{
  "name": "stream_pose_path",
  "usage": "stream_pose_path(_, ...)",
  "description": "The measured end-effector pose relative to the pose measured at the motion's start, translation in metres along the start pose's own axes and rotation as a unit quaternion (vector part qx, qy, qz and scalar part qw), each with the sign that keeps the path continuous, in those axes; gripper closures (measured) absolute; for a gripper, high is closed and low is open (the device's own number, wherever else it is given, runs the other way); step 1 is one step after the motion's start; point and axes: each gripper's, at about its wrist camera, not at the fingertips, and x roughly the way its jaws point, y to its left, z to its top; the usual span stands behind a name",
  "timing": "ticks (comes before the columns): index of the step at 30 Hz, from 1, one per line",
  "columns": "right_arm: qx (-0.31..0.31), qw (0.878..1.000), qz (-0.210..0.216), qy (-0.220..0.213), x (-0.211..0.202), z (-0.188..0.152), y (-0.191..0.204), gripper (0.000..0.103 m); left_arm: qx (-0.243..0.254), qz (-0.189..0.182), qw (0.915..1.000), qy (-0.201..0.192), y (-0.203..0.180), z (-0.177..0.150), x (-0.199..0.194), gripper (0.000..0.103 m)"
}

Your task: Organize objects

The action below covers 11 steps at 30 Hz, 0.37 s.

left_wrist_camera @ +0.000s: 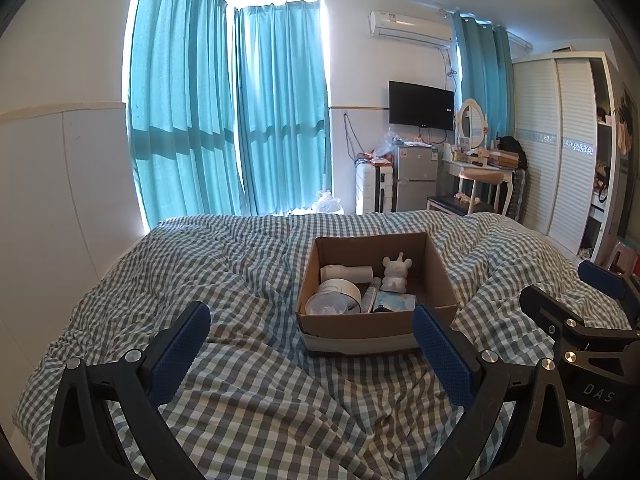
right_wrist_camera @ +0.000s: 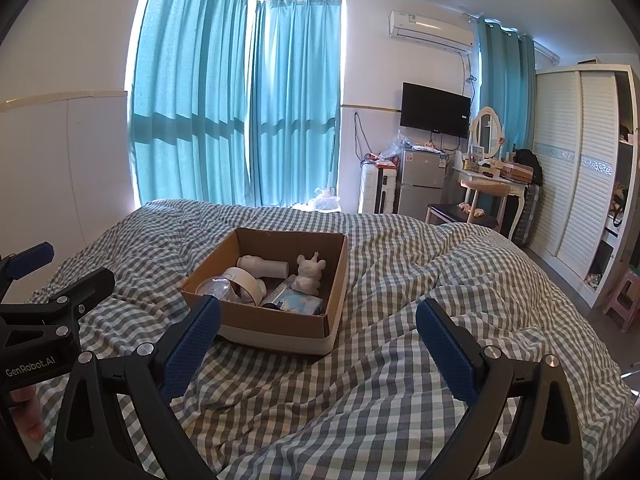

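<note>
An open brown cardboard box (left_wrist_camera: 376,322) is seen on the gingham-checked quilt (left_wrist_camera: 240,280), just ahead of both pairs of fingers. It holds a white plaster bear figurine (left_wrist_camera: 395,276), a white cylindrical bottle (left_wrist_camera: 346,273) lying crosswise, and a white tape roll (left_wrist_camera: 340,292). Both the left gripper (left_wrist_camera: 310,354) and the right gripper (right_wrist_camera: 318,354) are spread wide and empty. The box is judged nearer the left gripper's right finger. The items at the box's near wall are partly hidden.
</note>
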Motion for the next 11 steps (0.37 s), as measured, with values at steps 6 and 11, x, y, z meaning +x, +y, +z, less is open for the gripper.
stream_pose_path(6,0.001,1.0,0.001,0.001,-0.0001,-0.0014,-0.0002,0.005,0.001,-0.001,1.0,0.001,0.0012,0.0,-0.0005,0.0)
stream_pose_path(11,0.003,1.0,0.001,0.005,0.0012,-0.0036,-0.0004,0.005,0.01,-0.001,0.9999,-0.007,0.0,-0.0011,-0.0032,0.0)
